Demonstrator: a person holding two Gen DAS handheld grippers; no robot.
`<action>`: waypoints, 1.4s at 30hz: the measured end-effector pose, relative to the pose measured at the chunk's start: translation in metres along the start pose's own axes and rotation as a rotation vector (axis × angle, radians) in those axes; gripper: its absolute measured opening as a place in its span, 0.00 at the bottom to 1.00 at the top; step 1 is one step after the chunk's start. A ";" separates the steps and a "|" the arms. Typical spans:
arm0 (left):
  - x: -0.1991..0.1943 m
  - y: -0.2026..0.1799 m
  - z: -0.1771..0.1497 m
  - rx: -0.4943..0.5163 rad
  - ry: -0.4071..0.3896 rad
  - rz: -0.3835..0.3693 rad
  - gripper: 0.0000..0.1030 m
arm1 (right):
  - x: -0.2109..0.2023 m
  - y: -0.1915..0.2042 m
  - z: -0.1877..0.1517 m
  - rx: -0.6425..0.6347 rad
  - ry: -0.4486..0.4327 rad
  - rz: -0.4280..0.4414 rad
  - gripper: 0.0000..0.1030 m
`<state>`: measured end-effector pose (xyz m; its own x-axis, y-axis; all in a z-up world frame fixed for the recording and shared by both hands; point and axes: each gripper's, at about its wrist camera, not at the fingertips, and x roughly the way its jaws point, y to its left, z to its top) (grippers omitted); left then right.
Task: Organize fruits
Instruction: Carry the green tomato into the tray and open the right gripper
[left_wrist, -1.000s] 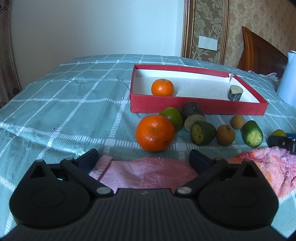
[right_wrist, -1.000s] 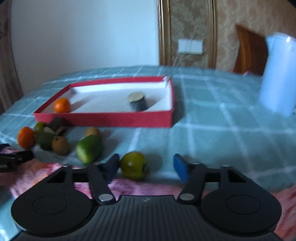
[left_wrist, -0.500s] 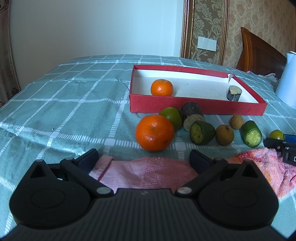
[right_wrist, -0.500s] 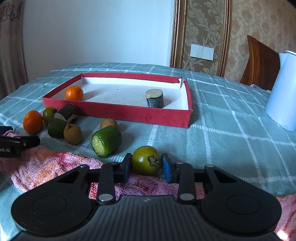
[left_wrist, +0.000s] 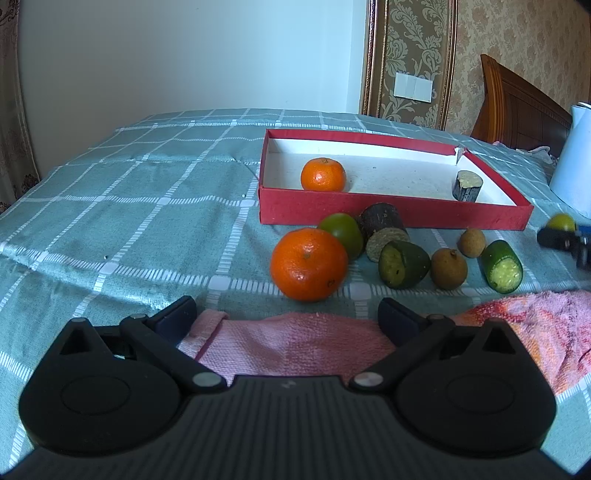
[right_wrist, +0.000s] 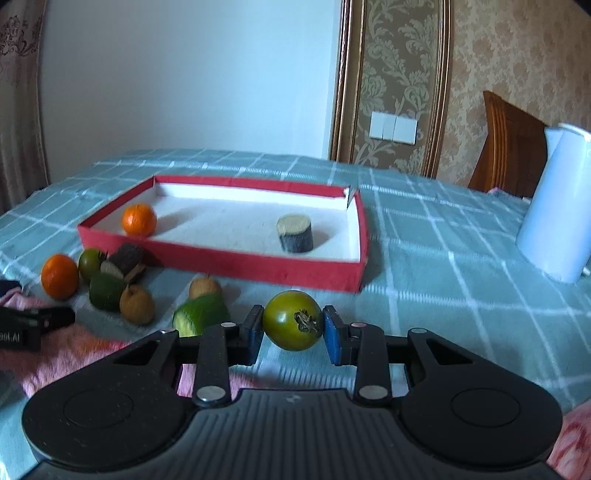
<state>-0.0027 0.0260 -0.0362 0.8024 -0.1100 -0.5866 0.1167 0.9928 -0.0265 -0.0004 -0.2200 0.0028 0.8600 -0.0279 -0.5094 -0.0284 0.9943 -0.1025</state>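
Right wrist: right gripper (right_wrist: 292, 329) jaws now holding green tomato (right_wrist: 292, 319) off cloth; left gripper (left_wrist: 286, 314) jaws wide, unchanged.

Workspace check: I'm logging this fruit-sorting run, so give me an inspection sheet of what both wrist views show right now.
Surface: teal checked cloth, with a pink towel at the near edge.
Job's things: red tray holding one small orange and a dark stub piece; large orange, green fruit, brown fruits and cut green pieces lie loose in front of it.
Clutter: white jug right of the tray.
Grippers: right gripper shut on green tomato, lifted; left gripper open over the towel.
Cables: nothing seen.
Surroundings: white wall, patterned wallpaper, light switch, wooden headboard.
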 end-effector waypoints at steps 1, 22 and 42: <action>0.000 0.000 0.000 0.000 0.000 0.000 1.00 | 0.001 0.001 0.003 -0.004 -0.011 -0.007 0.32; 0.000 0.000 0.000 0.000 0.000 0.000 1.00 | 0.022 0.015 0.024 -0.086 -0.055 -0.045 0.32; 0.000 0.000 0.000 0.000 0.000 0.000 1.00 | 0.110 -0.001 0.075 -0.010 0.004 -0.083 0.32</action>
<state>-0.0025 0.0261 -0.0364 0.8026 -0.1095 -0.5863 0.1166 0.9928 -0.0259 0.1321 -0.2163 0.0113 0.8579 -0.1105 -0.5019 0.0375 0.9875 -0.1533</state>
